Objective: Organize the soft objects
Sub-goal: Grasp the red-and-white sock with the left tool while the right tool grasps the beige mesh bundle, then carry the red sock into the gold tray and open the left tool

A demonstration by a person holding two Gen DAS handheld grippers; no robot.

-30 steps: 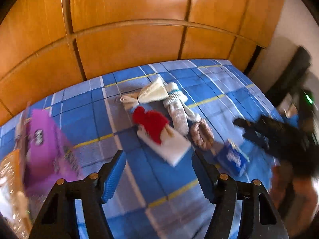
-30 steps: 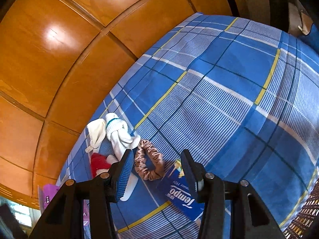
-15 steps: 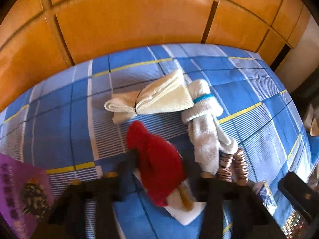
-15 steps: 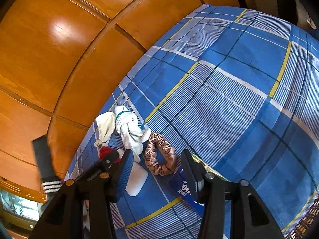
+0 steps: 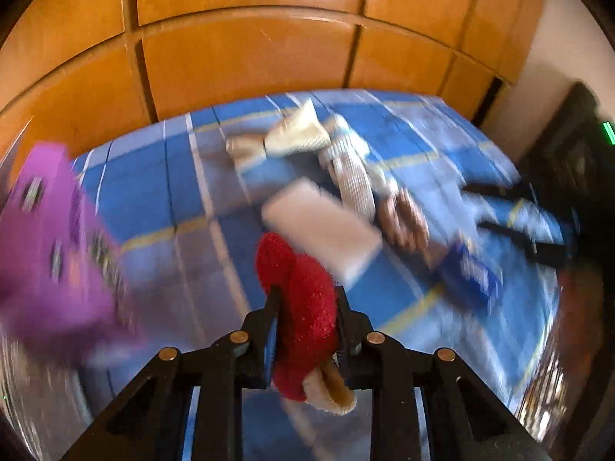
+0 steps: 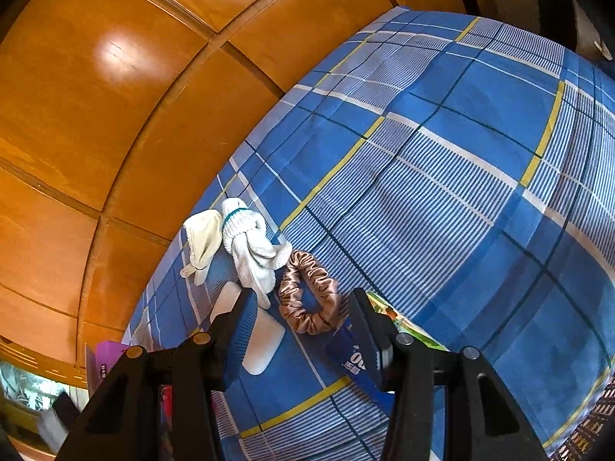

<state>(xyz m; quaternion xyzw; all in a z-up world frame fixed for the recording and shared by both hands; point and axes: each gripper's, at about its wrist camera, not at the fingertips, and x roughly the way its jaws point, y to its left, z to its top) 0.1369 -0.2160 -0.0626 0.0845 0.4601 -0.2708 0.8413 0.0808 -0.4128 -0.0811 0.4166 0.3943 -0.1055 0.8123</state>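
We are squeezing the red sock (image 5: 303, 307) tight in our left gripper (image 5: 305, 330), above the bed (image 5: 153, 199), while our right gripper (image 6: 303, 330) is hanging half open and empty over the brown scrunchie (image 6: 311, 296).

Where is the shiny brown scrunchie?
In the right wrist view, the scrunchie lies on the blue bedspread, between the white sock and the tissue pack.

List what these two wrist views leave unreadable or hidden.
- Purple box, left wrist view: motion blur smears its print.
- Blue tissue pack, right wrist view: the right gripper finger covers its label.
- Red soft item, left wrist view: left gripper pads hide its sides.
- White pad, right wrist view: partly behind a finger.
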